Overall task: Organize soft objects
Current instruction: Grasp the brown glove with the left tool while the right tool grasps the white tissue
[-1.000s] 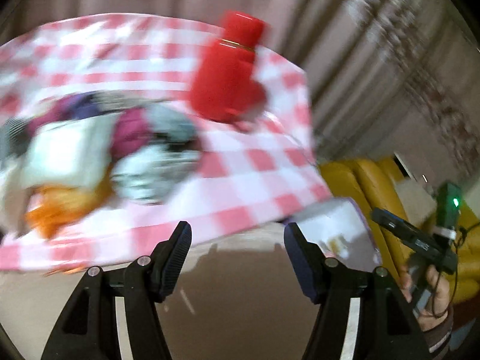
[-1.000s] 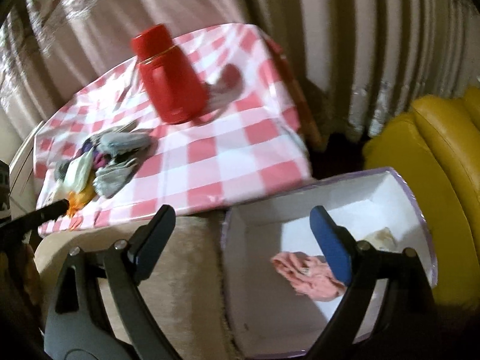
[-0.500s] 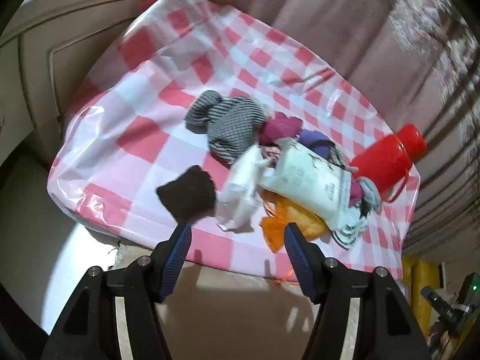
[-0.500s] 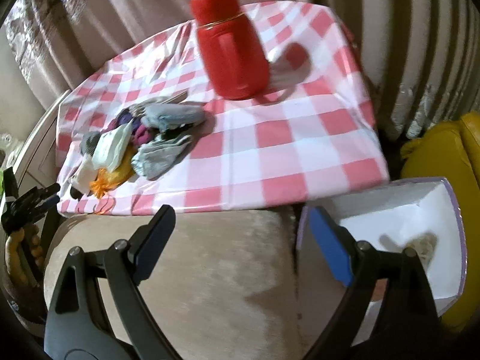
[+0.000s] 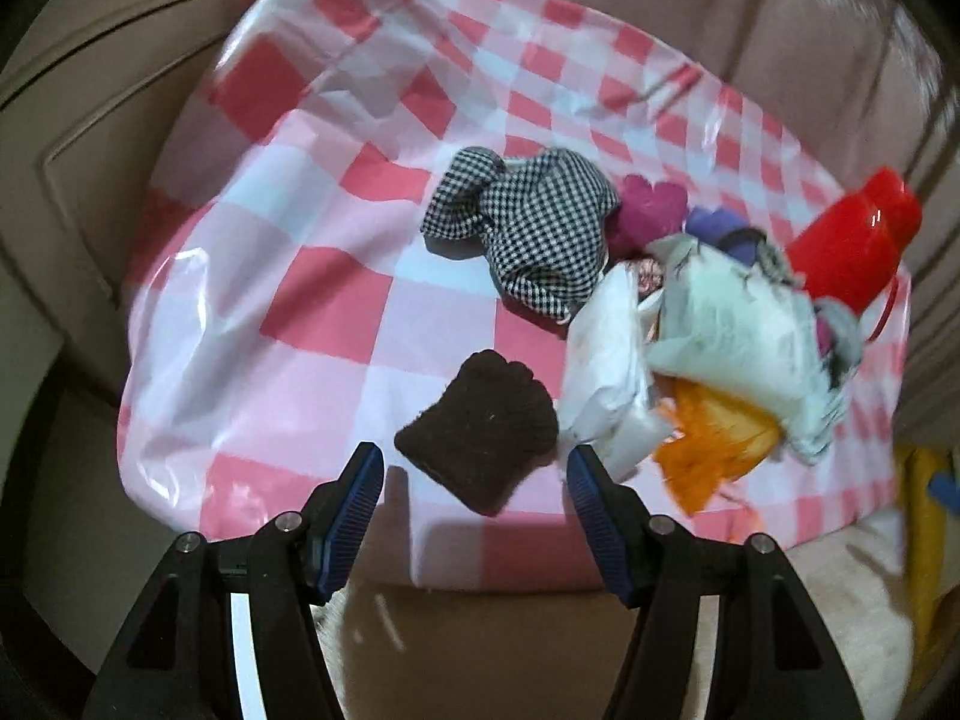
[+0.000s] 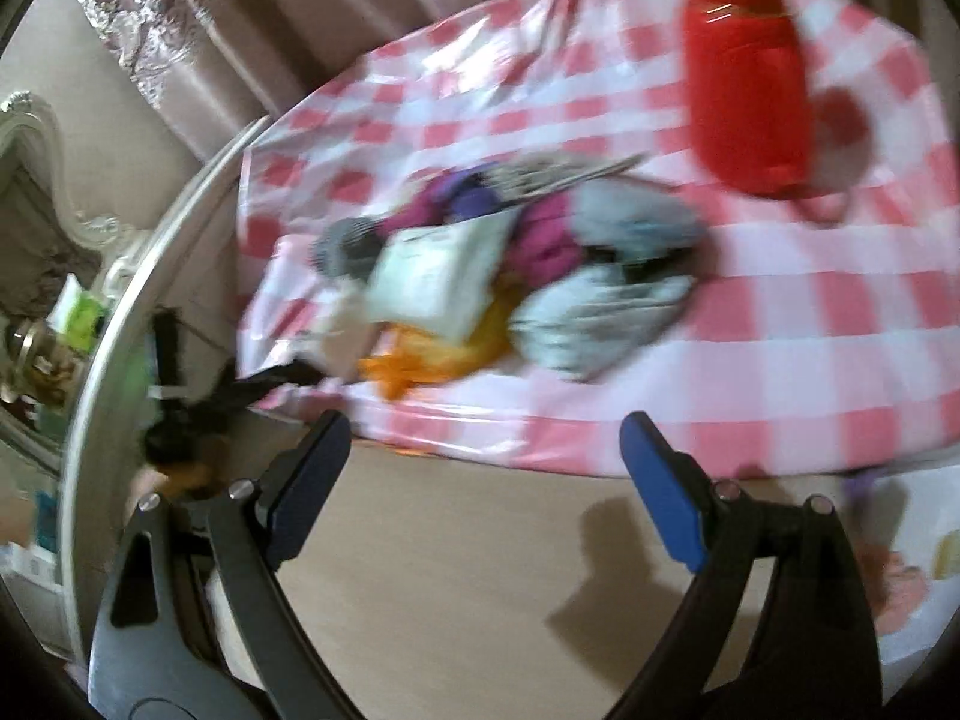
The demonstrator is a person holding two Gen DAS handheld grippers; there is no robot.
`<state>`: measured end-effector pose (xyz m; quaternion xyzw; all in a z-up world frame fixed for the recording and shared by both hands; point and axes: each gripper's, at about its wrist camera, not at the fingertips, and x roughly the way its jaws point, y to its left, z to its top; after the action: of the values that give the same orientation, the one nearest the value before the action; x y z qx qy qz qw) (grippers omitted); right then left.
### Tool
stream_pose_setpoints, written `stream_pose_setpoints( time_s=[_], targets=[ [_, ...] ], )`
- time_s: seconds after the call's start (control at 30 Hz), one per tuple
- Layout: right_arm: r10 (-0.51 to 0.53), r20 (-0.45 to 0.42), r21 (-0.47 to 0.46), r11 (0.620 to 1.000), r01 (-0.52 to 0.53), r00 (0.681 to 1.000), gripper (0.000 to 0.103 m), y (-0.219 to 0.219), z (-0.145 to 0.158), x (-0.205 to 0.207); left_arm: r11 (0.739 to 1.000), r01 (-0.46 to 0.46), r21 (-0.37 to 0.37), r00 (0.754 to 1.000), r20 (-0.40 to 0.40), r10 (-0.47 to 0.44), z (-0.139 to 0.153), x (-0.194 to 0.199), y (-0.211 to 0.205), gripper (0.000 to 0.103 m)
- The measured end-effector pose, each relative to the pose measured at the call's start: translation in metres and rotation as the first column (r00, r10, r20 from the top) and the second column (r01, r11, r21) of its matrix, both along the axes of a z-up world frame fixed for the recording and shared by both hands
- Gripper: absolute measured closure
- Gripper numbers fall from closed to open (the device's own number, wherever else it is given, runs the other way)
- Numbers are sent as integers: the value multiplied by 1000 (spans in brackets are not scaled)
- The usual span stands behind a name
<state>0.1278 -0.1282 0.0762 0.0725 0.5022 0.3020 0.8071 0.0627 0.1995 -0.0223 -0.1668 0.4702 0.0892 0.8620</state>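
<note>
Left wrist view: we found our left gripper (image 5: 474,468) with its jaws apart and nothing clamped, hanging over a dark brown knitted sock (image 5: 480,429) near the front edge of the pink-and-white checked plastic tablecloth (image 5: 288,276). A black-and-white houndstooth cloth (image 5: 540,228) lay behind it; a red plastic flask (image 5: 852,252) stood beyond.

Right wrist view, blurred: we saw our right gripper (image 6: 486,450) spread wide and empty, short of the heap of soft items (image 6: 510,282).

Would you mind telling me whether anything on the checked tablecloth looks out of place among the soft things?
The red flask stands out: it is a hard container beside the heap of socks and cloths. The dark brown knitted piece lies apart from the heap, near the table's front edge.
</note>
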Motion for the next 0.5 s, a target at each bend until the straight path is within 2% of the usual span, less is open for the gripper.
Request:
stream_pose_setpoints(
  time_s=[0.07,0.13,0.37,0.5],
  targets=[
    [30,-36,8,1000,-30,999,11,32,-4,5,999,21,30,1000,-1,-21,-2,4,0,43],
    [64,-56,6,998,-64,996,11,65,-8,8,997,51,52,999,-3,-51,-5,8,-2,54],
    [128,-154,42,991,-123,980,11,155,-34,24,995,97,33,995,21,-98,-8,6,-5,69],
    [146,-132,-3,989,-148,980,11,194,-44,26,995,100,23,994,35,-100,-8,2,-7,72]
  ],
)
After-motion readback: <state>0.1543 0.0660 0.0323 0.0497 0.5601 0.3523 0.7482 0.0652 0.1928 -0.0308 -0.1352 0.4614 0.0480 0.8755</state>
